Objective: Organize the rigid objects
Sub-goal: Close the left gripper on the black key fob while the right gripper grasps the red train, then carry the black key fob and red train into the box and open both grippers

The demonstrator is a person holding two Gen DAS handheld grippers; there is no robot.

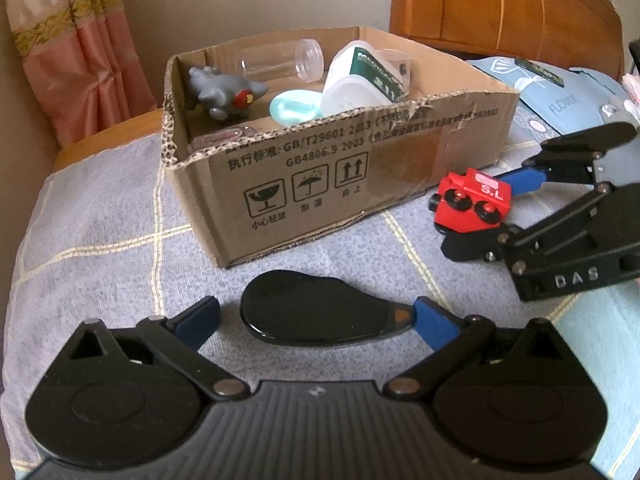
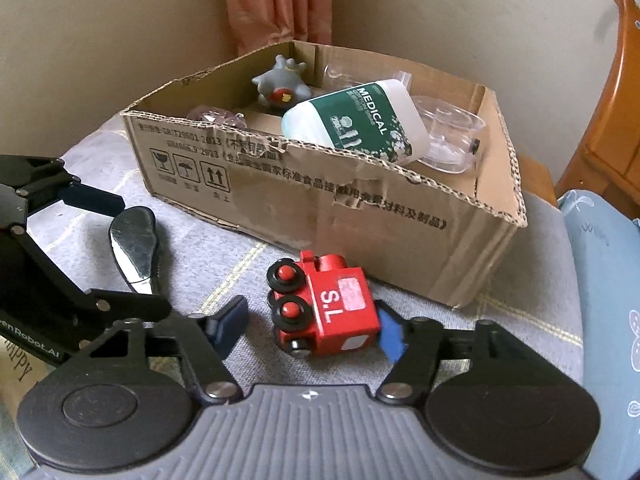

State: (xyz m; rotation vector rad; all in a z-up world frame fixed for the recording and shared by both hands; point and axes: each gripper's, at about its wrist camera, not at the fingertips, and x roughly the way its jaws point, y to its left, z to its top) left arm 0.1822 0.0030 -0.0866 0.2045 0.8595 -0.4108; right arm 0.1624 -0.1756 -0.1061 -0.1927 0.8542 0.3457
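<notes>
Nearest us, our left gripper (image 1: 316,316) stands wide apart around the black paddle (image 1: 316,308) at lower centre, on the grey checked cloth (image 1: 100,220). Our right gripper (image 2: 310,326) straddles the red toy train (image 2: 324,304), one blue pad touching it, the other apart. Beyond, mid-frame, the cardboard box (image 2: 360,216); only the left view shows the mint case (image 1: 294,106), upper centre, and both show a pink curtain (image 1: 80,60) at top.

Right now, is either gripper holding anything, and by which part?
Nothing gripped yet. Red toy train sits loose inside right gripper, black paddle inside left gripper; jaws show gaps.
</notes>
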